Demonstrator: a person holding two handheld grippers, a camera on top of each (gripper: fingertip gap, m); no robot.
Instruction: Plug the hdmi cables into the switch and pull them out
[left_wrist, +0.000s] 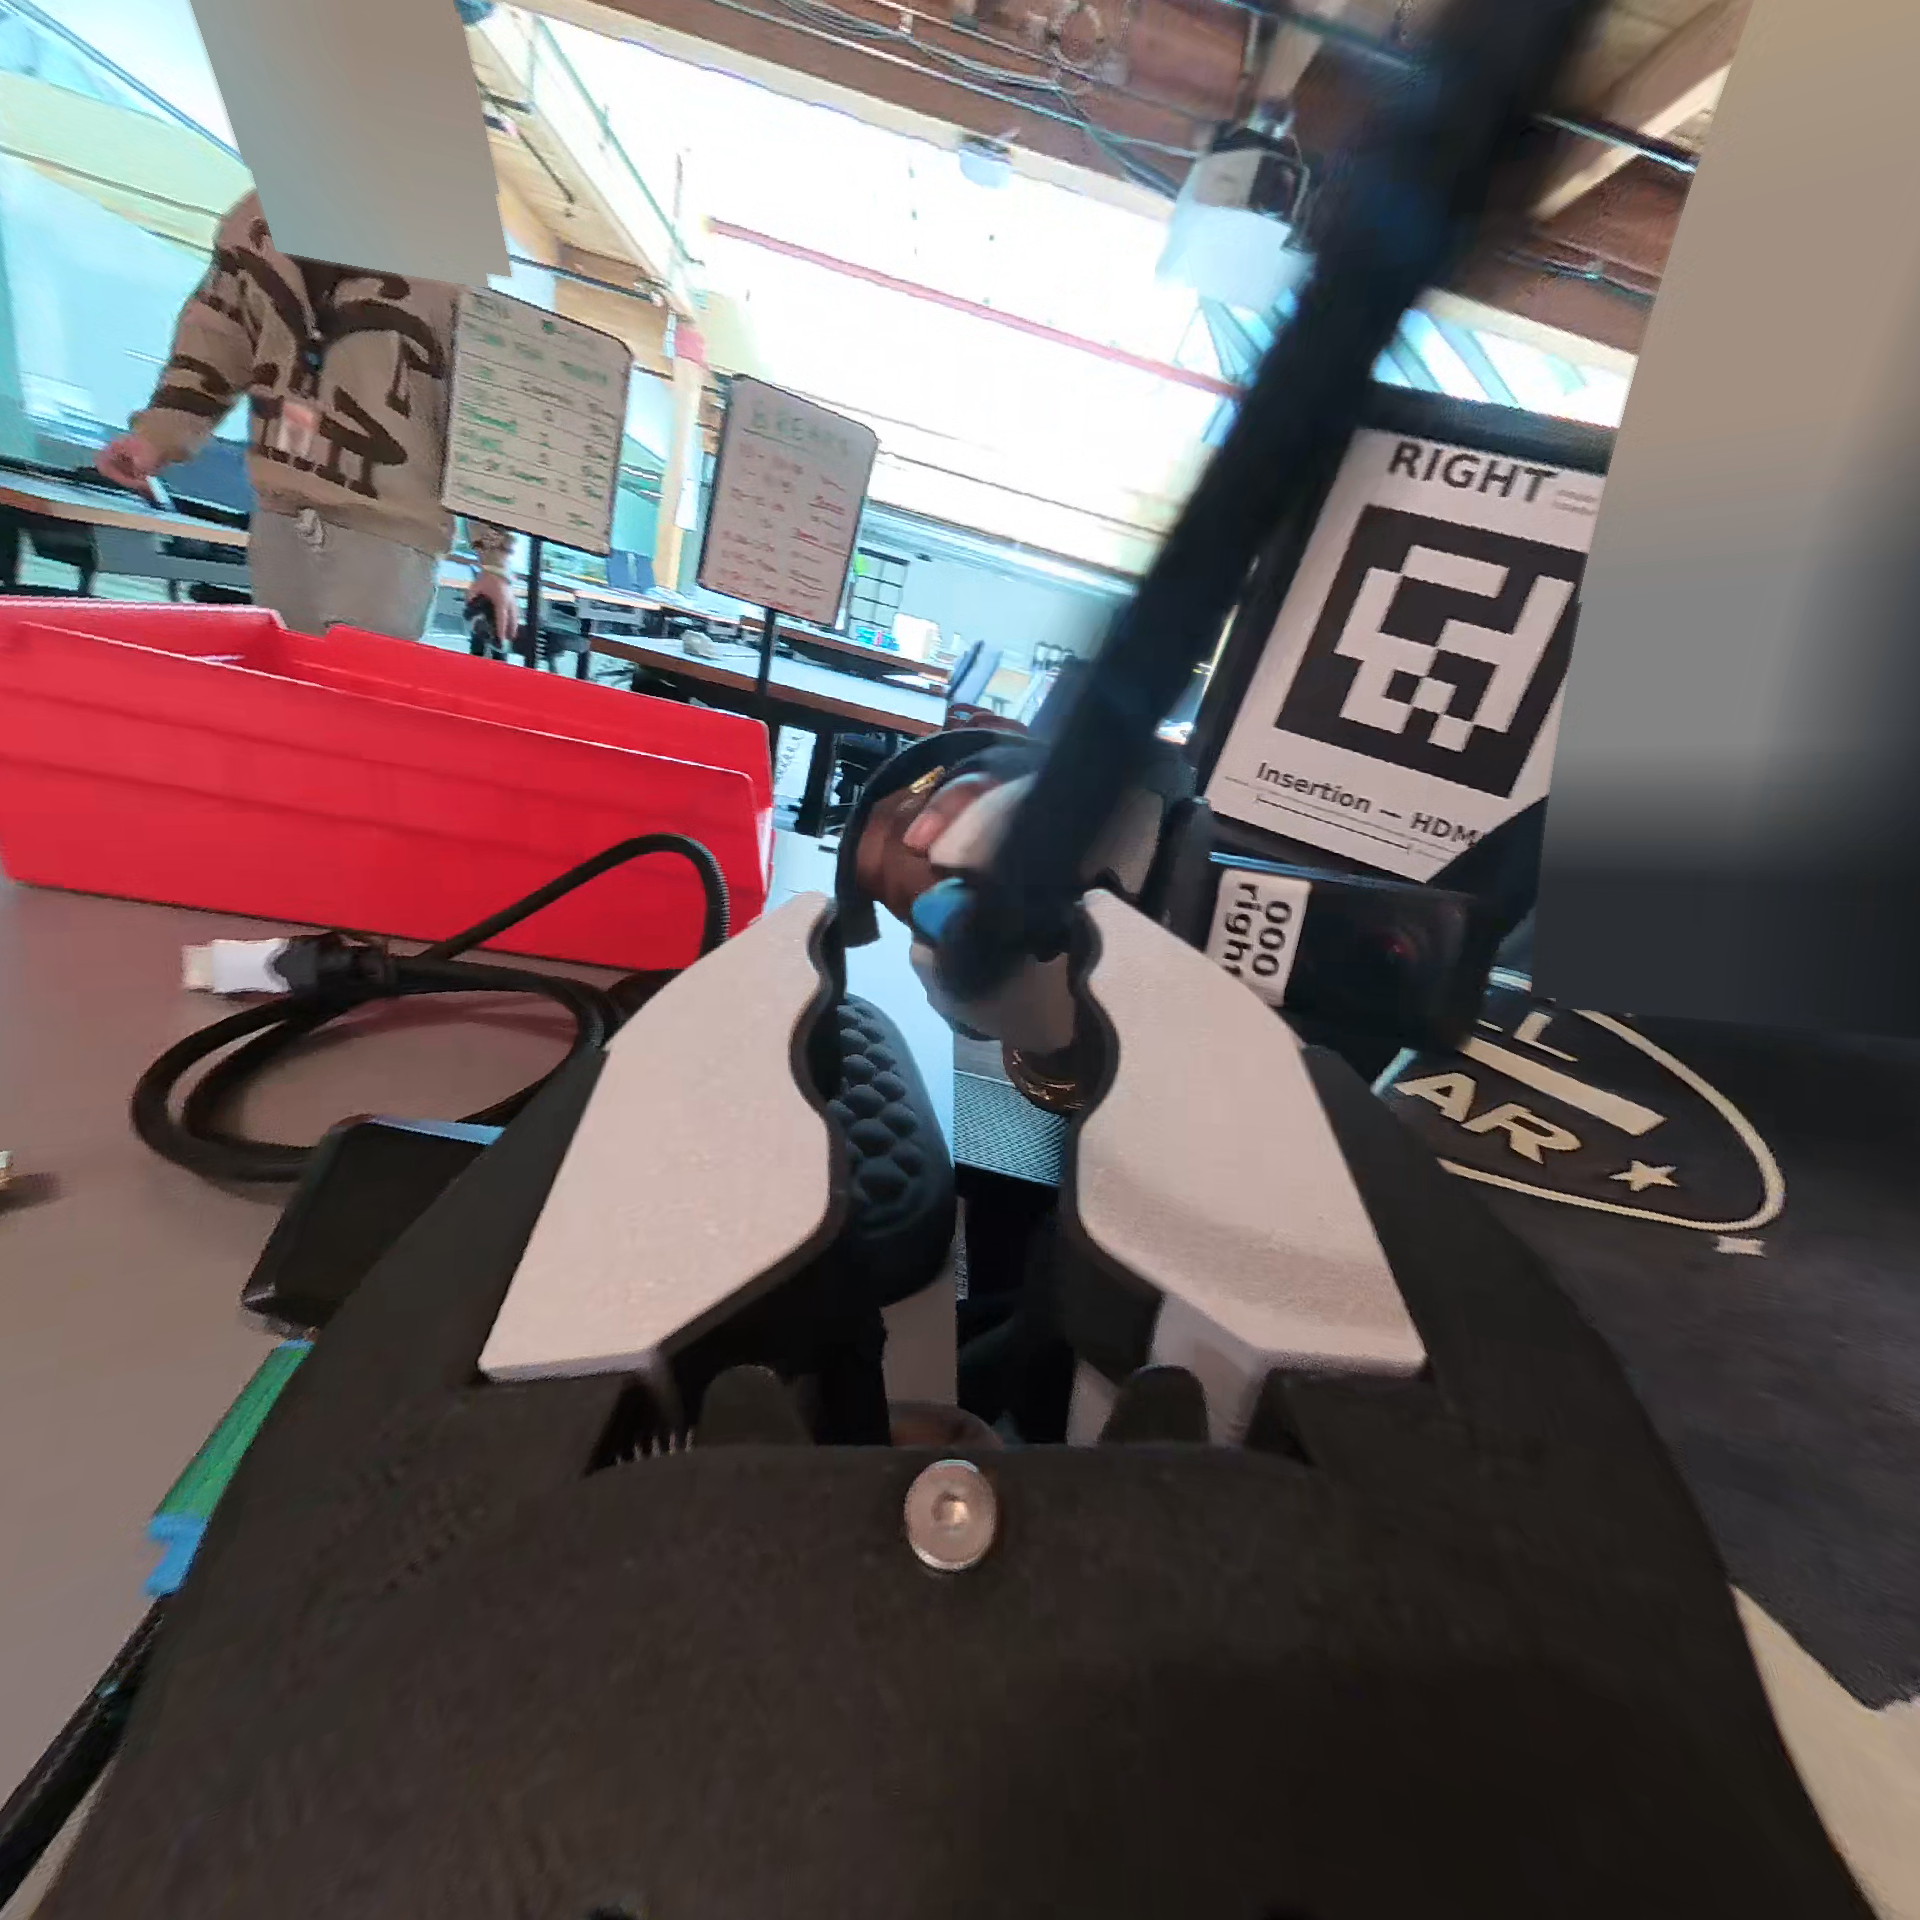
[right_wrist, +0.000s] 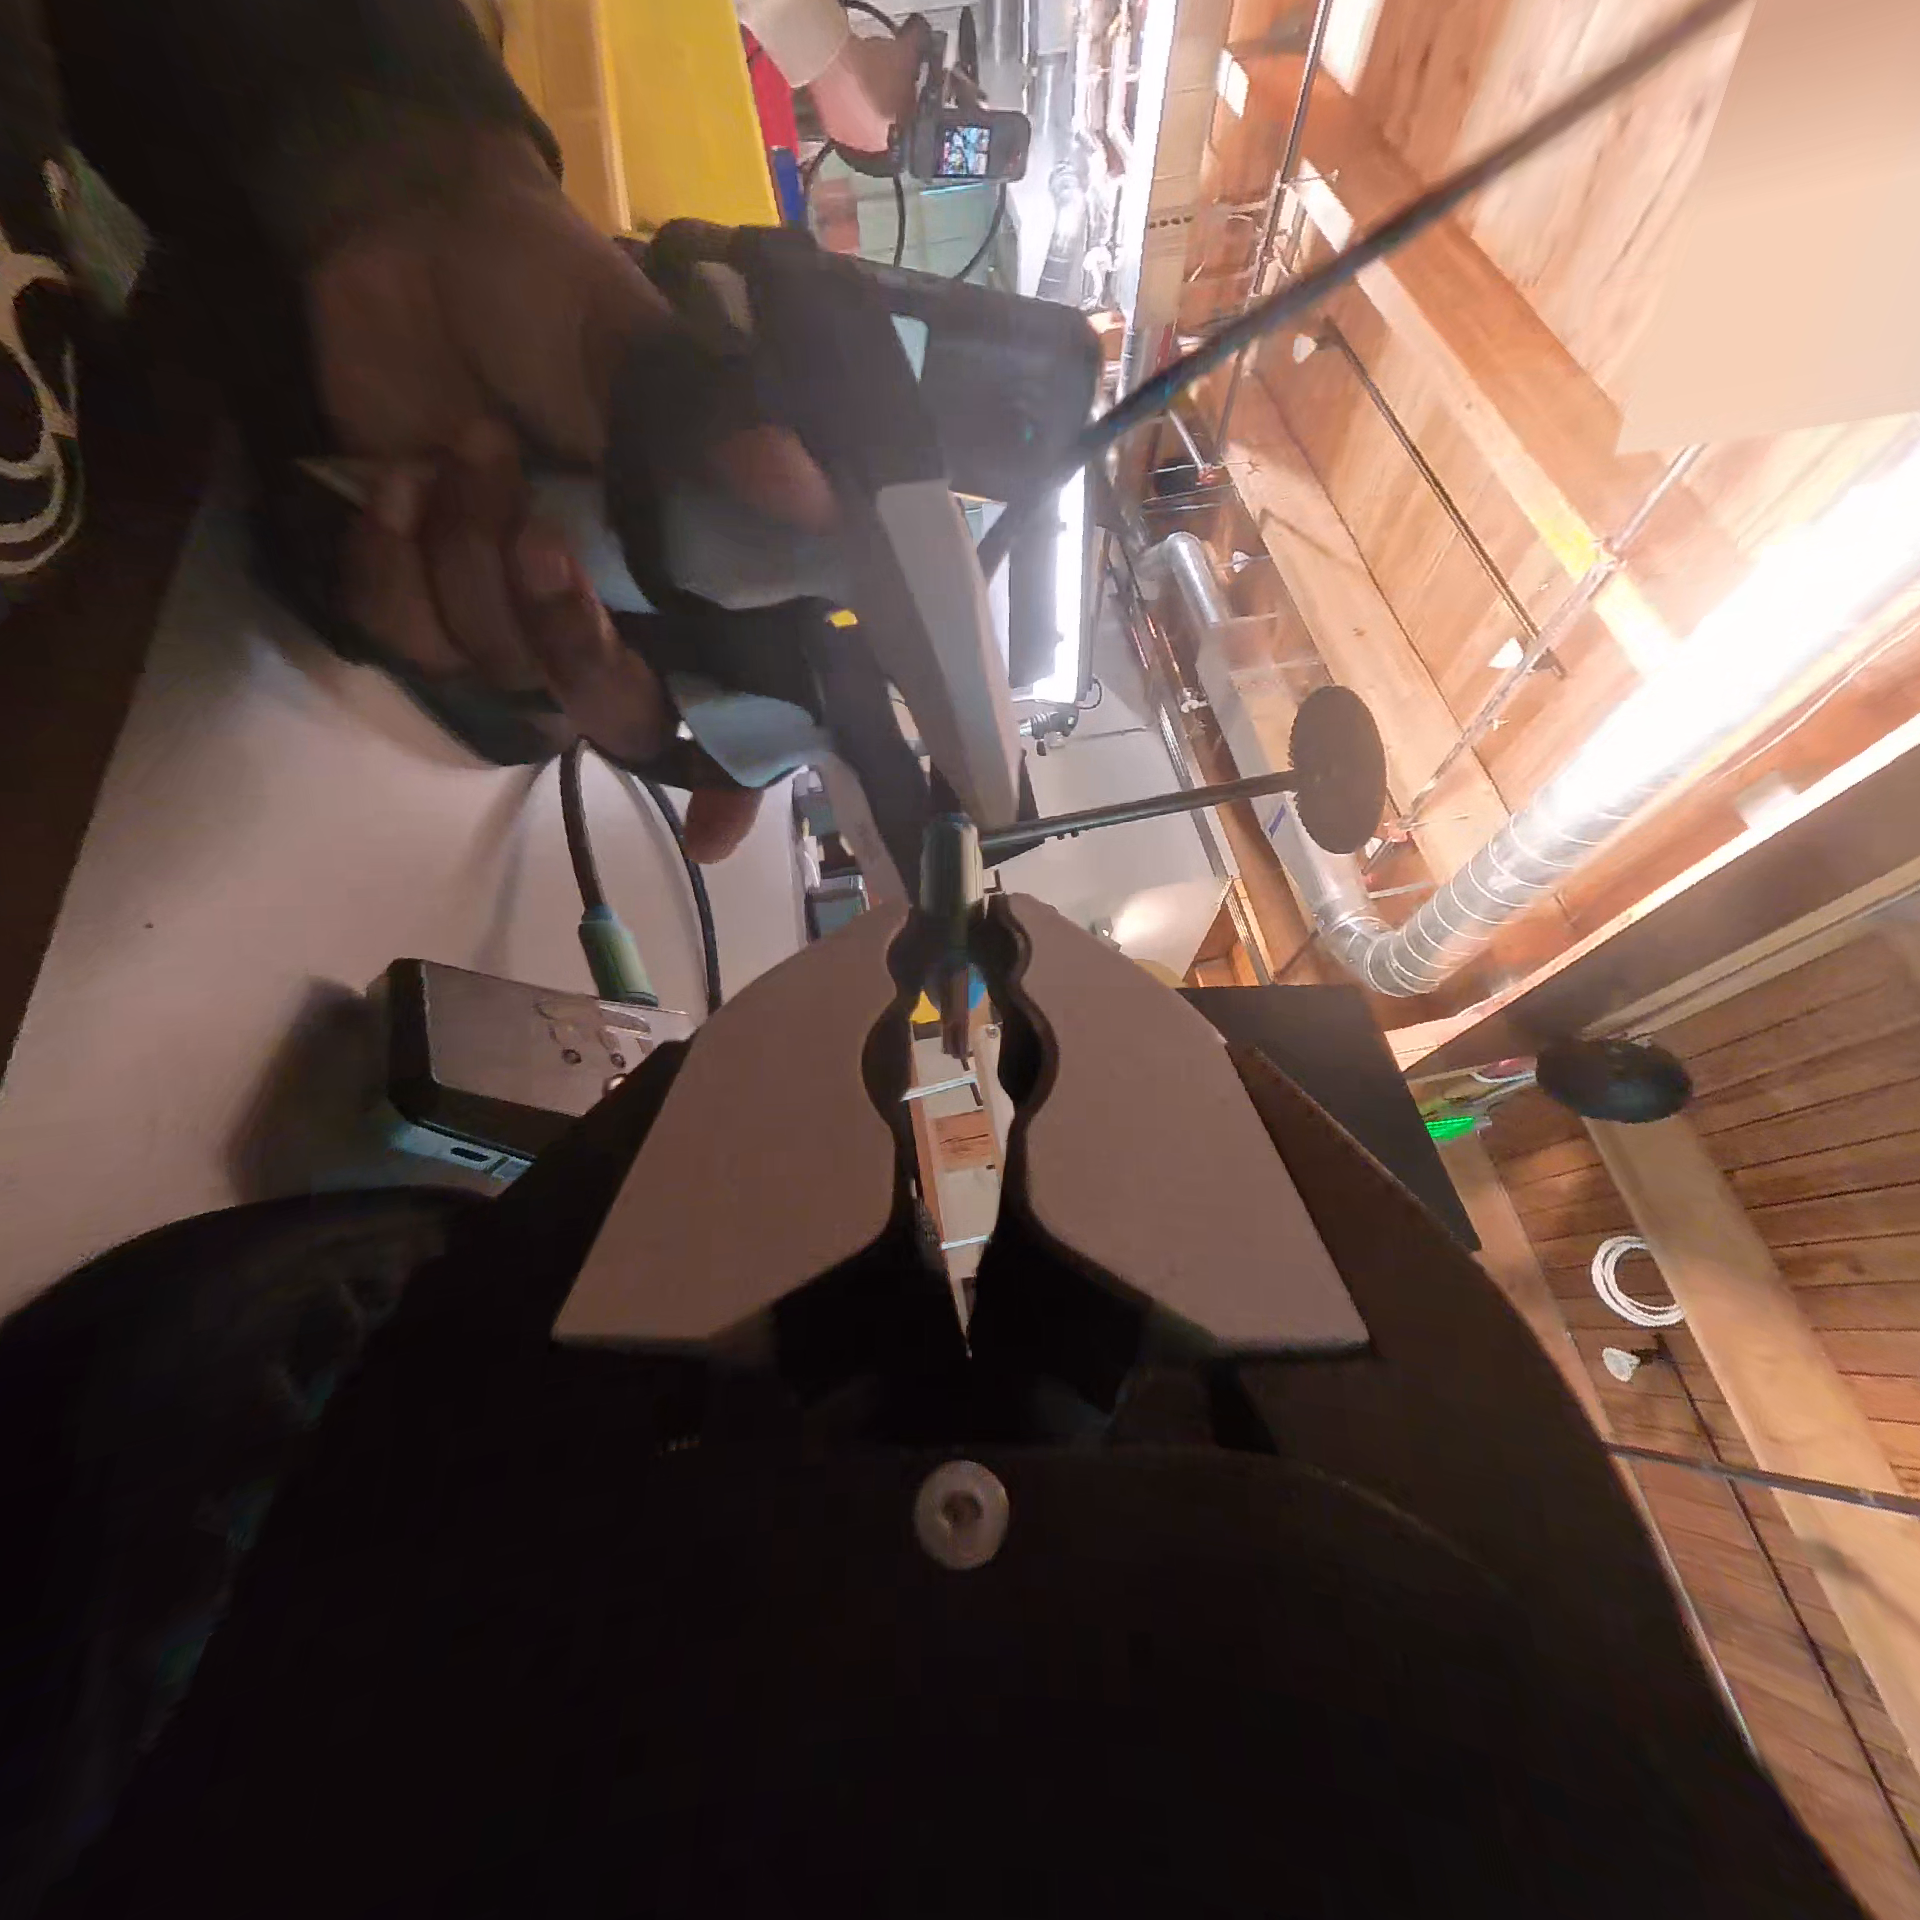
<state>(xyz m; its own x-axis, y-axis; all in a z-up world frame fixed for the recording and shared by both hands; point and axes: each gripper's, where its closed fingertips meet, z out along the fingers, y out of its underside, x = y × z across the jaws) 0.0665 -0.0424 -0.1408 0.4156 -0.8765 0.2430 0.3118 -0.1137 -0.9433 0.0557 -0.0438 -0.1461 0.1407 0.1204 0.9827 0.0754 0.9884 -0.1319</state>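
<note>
The right gripper (right_wrist: 951, 935) clamps an HDMI plug (right_wrist: 948, 883) mid-air; the left gripper (left_wrist: 956, 925) gapes empty — next, line it up with the switch (right_wrist: 520, 1049).

Switch (right_wrist: 509, 1049) half hidden behind right gripper's fingers (right_wrist: 748, 1143).

My left camera sits low over my left claw (left_wrist: 956, 935), close above the table (left_wrist: 94, 1351), facing level across it toward the red bin (left_wrist: 364, 769) and the room beyond. My right camera looks along my right claw (right_wrist: 951, 935), rolled on its side so the table (right_wrist: 260, 831) stands at left and the ceiling at right. Both views share the spot between my claws: each shows the other claw near its own tips, my right claw (left_wrist: 997, 935) in the left view and my left claw (right_wrist: 935, 644) in the right.
</note>
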